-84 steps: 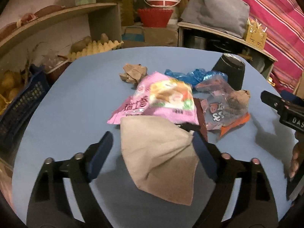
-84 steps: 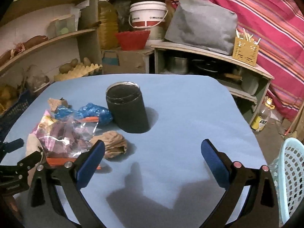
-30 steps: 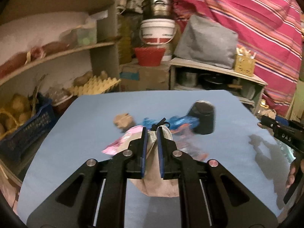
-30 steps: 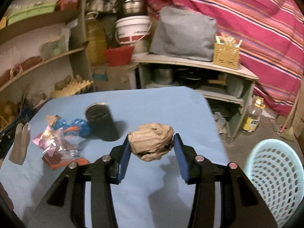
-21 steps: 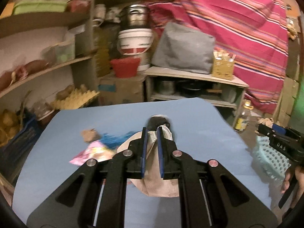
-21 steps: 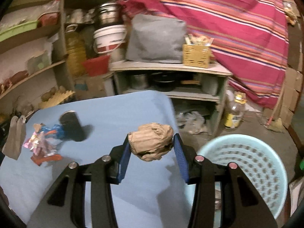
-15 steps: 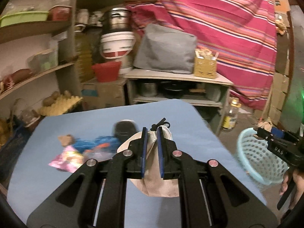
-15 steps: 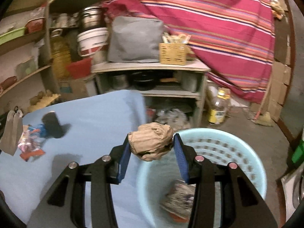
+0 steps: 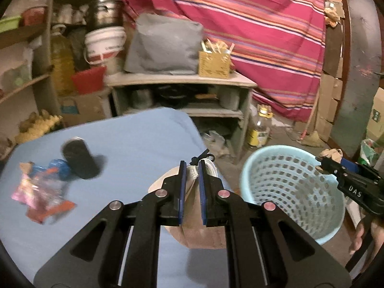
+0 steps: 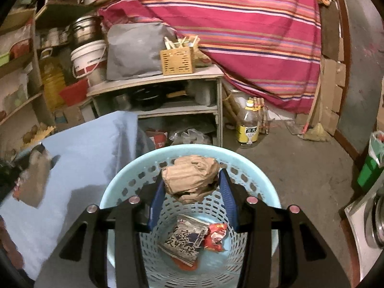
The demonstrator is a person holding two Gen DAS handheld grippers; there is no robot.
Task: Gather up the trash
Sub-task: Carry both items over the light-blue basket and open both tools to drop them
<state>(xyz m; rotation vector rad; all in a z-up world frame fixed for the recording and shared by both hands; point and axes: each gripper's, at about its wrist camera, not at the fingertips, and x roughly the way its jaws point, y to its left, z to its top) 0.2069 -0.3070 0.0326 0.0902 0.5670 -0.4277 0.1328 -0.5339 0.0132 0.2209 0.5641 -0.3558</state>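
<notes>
My right gripper (image 10: pixel 190 180) is shut on a crumpled brown paper ball (image 10: pixel 190 178) and holds it over the light blue laundry-style basket (image 10: pixel 120 187). Snack wrappers (image 10: pixel 189 240) lie in the basket's bottom. My left gripper (image 9: pixel 191 168) is shut on a beige face mask (image 9: pixel 199 232) above the blue table's (image 9: pixel 134 144) right part, left of the basket (image 9: pixel 288 192). The right gripper (image 9: pixel 321 164) shows at the basket's far rim in the left wrist view. Several wrappers (image 9: pixel 40 192) remain on the table at the left.
A black cup (image 9: pixel 79 158) stands on the table by the wrappers. A grey shelf unit (image 10: pixel 168 100) stands behind the table. A yellow-labelled bottle (image 10: pixel 248 124) is on the concrete floor. A green bin (image 10: pixel 369 168) is at the right.
Both grippers closed on their items, lifted them off the table and swung right. The right gripper now hangs over the basket; the left has neared the table's right edge.
</notes>
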